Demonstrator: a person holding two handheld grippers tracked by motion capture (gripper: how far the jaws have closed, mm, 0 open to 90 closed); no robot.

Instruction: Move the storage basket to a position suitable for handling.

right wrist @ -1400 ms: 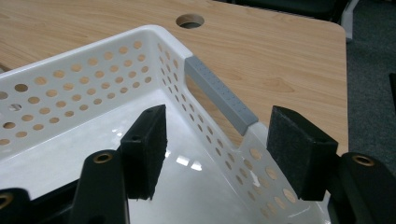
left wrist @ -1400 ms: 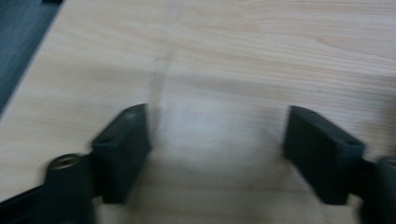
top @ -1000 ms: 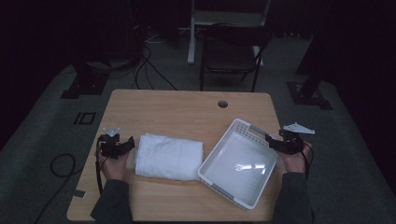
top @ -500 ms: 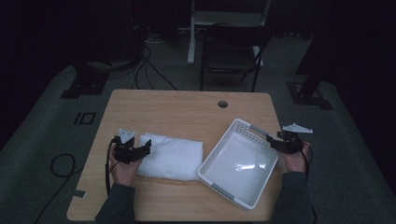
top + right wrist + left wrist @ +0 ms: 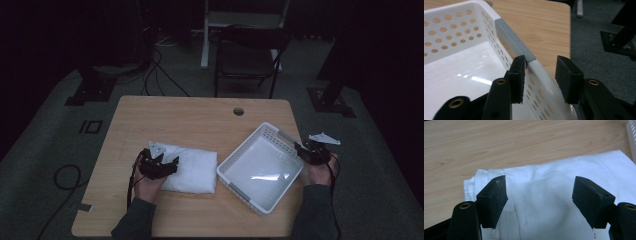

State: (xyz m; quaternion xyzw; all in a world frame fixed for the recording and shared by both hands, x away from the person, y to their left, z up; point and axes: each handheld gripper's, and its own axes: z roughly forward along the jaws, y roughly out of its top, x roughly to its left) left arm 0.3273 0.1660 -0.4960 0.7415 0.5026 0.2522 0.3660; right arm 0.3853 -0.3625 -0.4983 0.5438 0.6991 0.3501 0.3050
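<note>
The folded white cloth [image 5: 189, 170] lies long-ways across the light wooden table [image 5: 200, 117], beside the white plastic basket [image 5: 260, 167]. The left gripper [image 5: 159, 165] hangs over it, jaws apart and holding nothing. The right gripper [image 5: 541, 75] has been closing its jaws around the basket's rim, a gap still showing. Dark grey floor [image 5: 60, 135] surrounds the table.

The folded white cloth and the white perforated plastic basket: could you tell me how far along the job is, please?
Done: the folded white cloth lies neatly on the wooden table. In hand: the left gripper hangs open over the cloth; the right gripper, its fingers just closing, straddles the rim of the white perforated plastic basket, one side not yet touching. Left: the basket holds no cloth yet.
</note>
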